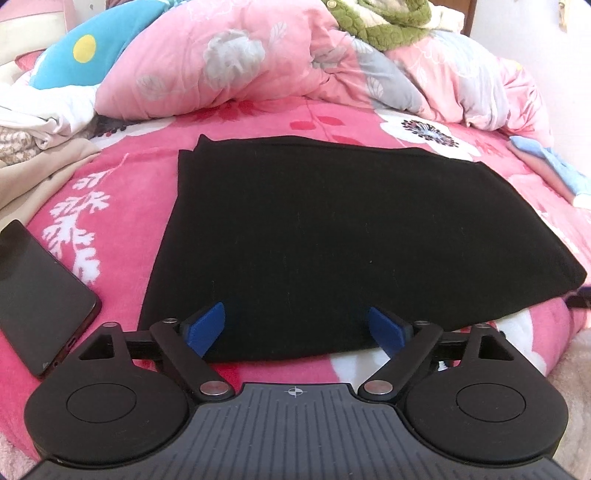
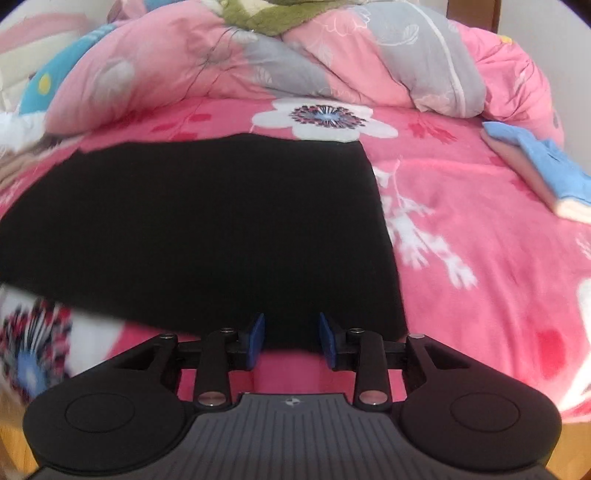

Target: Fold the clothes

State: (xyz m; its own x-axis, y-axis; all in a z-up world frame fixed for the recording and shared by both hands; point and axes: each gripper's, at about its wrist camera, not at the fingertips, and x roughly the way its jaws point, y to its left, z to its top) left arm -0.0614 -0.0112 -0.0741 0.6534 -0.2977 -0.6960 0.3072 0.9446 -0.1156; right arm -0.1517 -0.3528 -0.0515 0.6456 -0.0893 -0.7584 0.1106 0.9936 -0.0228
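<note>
A: Where does the black cloth (image 1: 295, 236) lie?

B: Flat on the pink blanket (image 1: 122, 170), folded into a rough rectangle. Its near edge runs right at the tips of both grippers. In the left wrist view it fills the space ahead of the jaws and spreads wider than them on either side.

A: And the left gripper (image 1: 295, 326)?

B: Its jaws stand wide apart. The blue pads (image 1: 207, 326) sit over the cloth's near edge, but they do not press on it; nothing is clamped.

A: The right gripper (image 2: 291, 341)?

B: Its jaws are narrower, with a clear gap between them. The cloth's (image 2: 207, 229) near right corner lies just ahead of the tips, and bare blanket (image 2: 480, 236) shows between the pads (image 2: 256, 341). Whether the pads touch the fabric cannot be told. The left part of that view is blurred.

A: What lies farther out?

B: Left of the left jaws, a dark phone (image 1: 40, 299) rests on the blanket, apart from the cloth. Beyond the cloth a pink quilt (image 1: 229, 62) is heaped, with a green fleece (image 1: 388, 26) on top. Far right of the right jaws lies a small blue and pink folded piece (image 2: 543, 170).
</note>
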